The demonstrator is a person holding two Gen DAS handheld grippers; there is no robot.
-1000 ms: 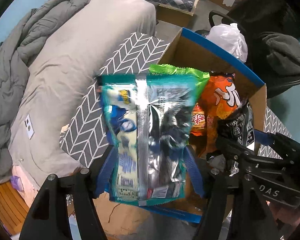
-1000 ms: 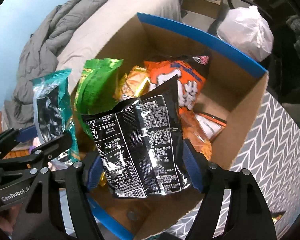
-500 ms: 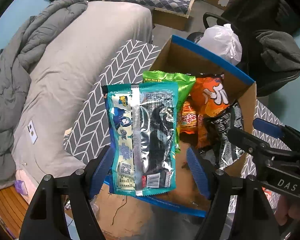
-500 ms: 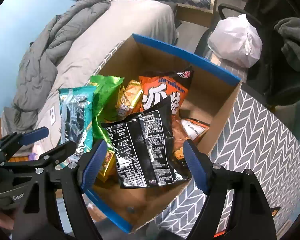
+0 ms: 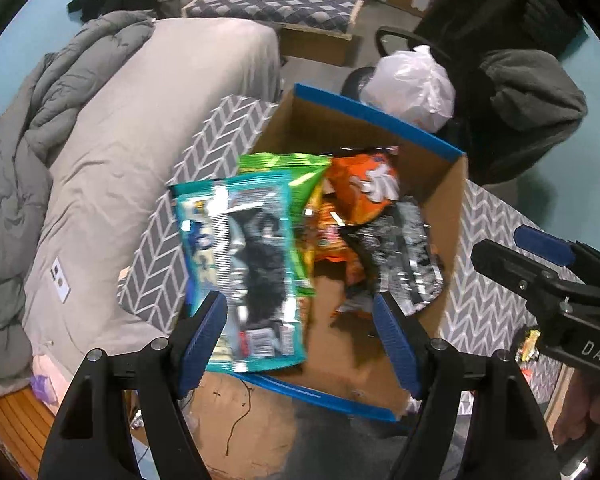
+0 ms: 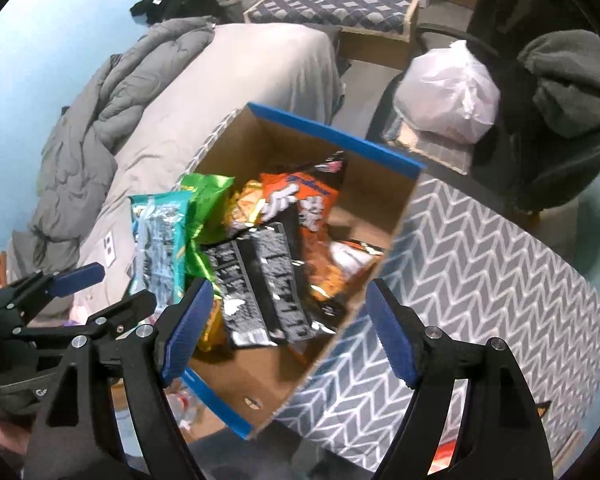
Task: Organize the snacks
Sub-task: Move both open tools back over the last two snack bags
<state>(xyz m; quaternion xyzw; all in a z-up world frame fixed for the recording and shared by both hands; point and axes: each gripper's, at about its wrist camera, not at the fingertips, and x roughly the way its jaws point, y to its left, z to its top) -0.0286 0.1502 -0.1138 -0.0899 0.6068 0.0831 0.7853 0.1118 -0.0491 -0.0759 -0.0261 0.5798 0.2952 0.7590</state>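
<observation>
A cardboard box with blue rim [image 5: 380,116] [image 6: 332,130] stands on a chevron-patterned surface and holds several snack bags. A teal bag [image 5: 244,264] [image 6: 160,240] leans at its left side, next to a green bag [image 5: 296,172] [image 6: 206,204], an orange bag [image 5: 364,188] [image 6: 300,208] and a black bag [image 5: 396,256] [image 6: 260,284]. My left gripper [image 5: 300,344] is open and empty just in front of the box. My right gripper [image 6: 286,332] is open and empty, also in front of the box.
A grey bed with a rumpled duvet [image 5: 80,120] lies to the left. A white plastic bag [image 5: 412,84] sits on a chair behind the box, beside a dark chair with a grey garment [image 5: 532,100]. The chevron cover [image 6: 500,280] extends right.
Both grippers opened and let go of their bags: the teal bag and the black bag now rest in the box. Both grippers have drawn back and up from the box.
</observation>
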